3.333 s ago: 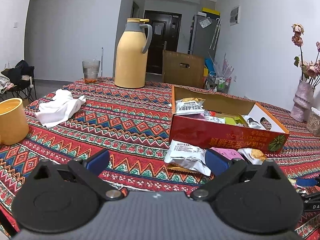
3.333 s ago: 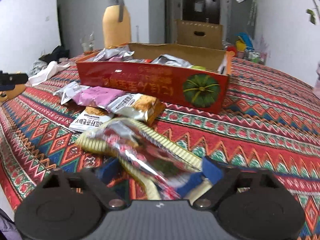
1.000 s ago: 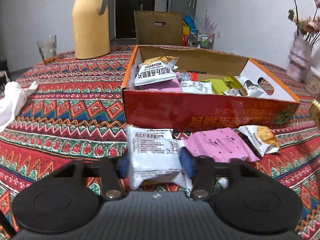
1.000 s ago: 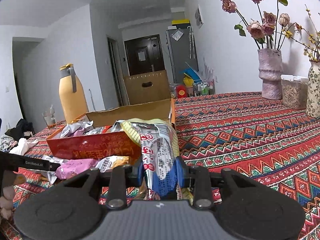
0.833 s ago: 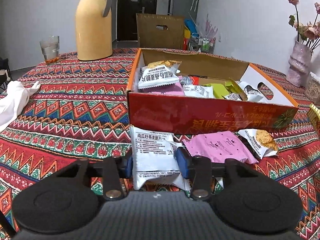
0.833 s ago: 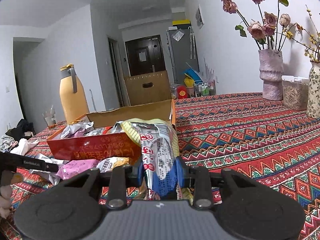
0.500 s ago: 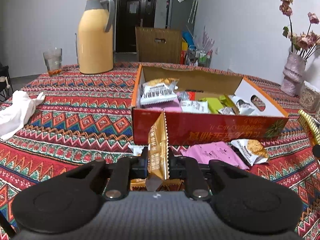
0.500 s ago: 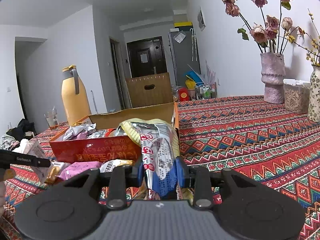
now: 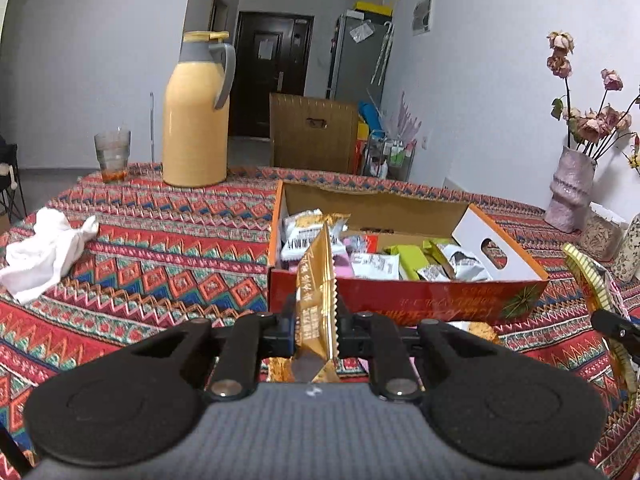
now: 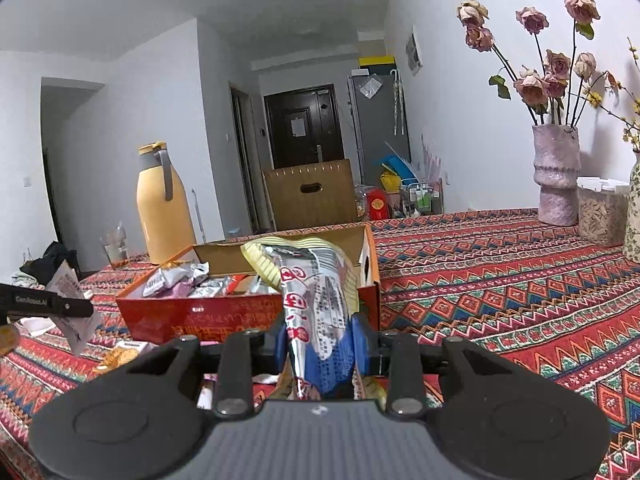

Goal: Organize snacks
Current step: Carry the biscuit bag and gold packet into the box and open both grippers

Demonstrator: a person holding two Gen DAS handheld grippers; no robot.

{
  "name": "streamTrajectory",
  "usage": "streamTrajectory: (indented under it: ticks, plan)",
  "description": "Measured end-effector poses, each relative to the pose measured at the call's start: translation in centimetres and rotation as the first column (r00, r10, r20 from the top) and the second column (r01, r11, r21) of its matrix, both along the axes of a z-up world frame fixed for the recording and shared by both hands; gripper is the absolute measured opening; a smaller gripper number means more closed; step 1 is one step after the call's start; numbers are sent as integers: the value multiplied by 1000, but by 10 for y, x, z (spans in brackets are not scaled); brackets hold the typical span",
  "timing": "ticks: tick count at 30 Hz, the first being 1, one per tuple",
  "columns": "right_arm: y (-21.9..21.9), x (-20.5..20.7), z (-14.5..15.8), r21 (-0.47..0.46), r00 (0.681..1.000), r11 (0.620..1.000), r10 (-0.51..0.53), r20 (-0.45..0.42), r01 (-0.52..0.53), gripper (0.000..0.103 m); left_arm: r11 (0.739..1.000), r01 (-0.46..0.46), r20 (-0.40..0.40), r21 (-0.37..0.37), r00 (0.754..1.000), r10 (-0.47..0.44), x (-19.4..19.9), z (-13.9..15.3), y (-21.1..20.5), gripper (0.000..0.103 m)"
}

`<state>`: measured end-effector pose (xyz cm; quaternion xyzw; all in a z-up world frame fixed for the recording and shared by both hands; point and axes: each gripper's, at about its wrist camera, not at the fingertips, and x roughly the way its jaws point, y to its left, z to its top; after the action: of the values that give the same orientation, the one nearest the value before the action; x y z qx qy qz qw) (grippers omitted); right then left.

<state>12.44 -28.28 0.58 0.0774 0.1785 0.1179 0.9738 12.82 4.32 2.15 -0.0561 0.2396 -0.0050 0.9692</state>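
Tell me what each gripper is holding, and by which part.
Left gripper: gold snack packet, pinched near its lower end. Right gripper: silver-red snack bag, clamped across its lower middle.

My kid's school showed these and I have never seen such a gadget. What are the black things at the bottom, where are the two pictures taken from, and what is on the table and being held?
No robot here: a person holds a two-finger gripper in each hand, and a wide-angle camera on each looks forward along its fingers. The black shapes at the bottom are the tool itself.

In the left view, the left gripper is shut on a gold snack packet. In the right view, the right gripper is shut on a silver and red snack bag.

On the patterned tablecloth stand a red cardboard box of snacks, a yellow thermos jug, a drinking glass and a vase of roses. A white cloth lies there too.
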Motion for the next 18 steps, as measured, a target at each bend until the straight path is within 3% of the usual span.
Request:
streamTrajectory:
  ticks: [9, 18]
  plan:
    - [6, 18, 21, 17, 998, 1000, 19, 59, -20, 31, 1000, -6, 56, 2, 998, 6, 11, 28, -9, 17]
    - [25, 73, 52, 2, 993, 1000, 31, 110, -31, 31, 1000, 1, 126, 3, 992, -1, 48, 60, -29, 17]
